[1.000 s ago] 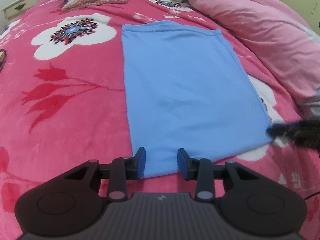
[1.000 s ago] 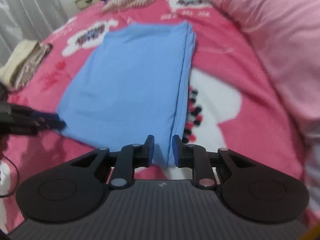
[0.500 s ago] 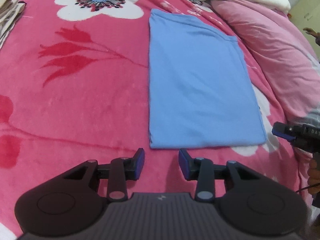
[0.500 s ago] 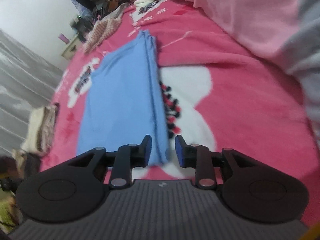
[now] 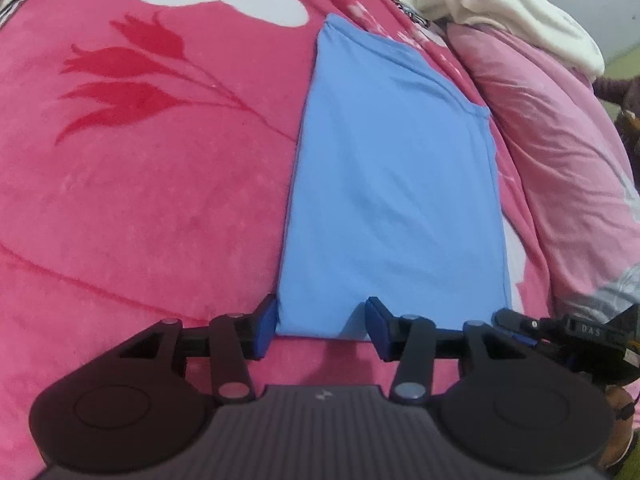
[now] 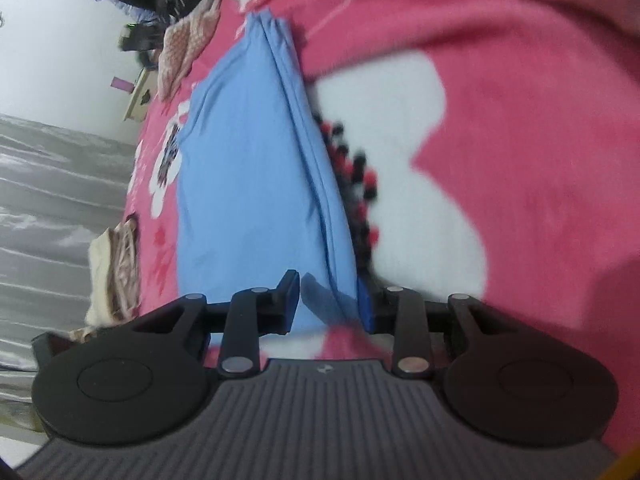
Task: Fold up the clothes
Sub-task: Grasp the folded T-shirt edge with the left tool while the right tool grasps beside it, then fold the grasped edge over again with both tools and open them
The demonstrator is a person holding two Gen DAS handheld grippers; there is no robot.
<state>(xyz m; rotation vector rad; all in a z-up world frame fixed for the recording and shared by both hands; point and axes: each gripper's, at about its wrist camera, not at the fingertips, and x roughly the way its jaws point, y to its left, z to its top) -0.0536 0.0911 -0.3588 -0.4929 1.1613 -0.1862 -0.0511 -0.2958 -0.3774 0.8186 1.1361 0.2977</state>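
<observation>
**Two claws lined up at the near corners of a folded blue garment**

A blue garment (image 5: 392,200), already folded into a long rectangle, lay flat on a bed covered by a pink floral blanket (image 5: 140,208). The left claw (image 5: 320,330) sat at the garment's near left corner, its jaws apart with the hem between them and not pinched. The right claw (image 6: 328,304) straddled the garment's near right corner, where several stacked layers met. Its jaws had just been opening and stood apart, with cloth between them but not pressed.

The step in hand appeared to be gripping the near hem for another fold. To do it well, each claw would need to catch every layer at its corner, close at the same time, then lift evenly so the far edge stayed square.

The right wrist view was tilted and blurred, so the layer count at that corner was hard to tell. The garment's type could not be made out. Beyond the garment, a cream blanket (image 5: 508,12) and a pink quilt (image 5: 560,152) were cut off by the frame.
</observation>
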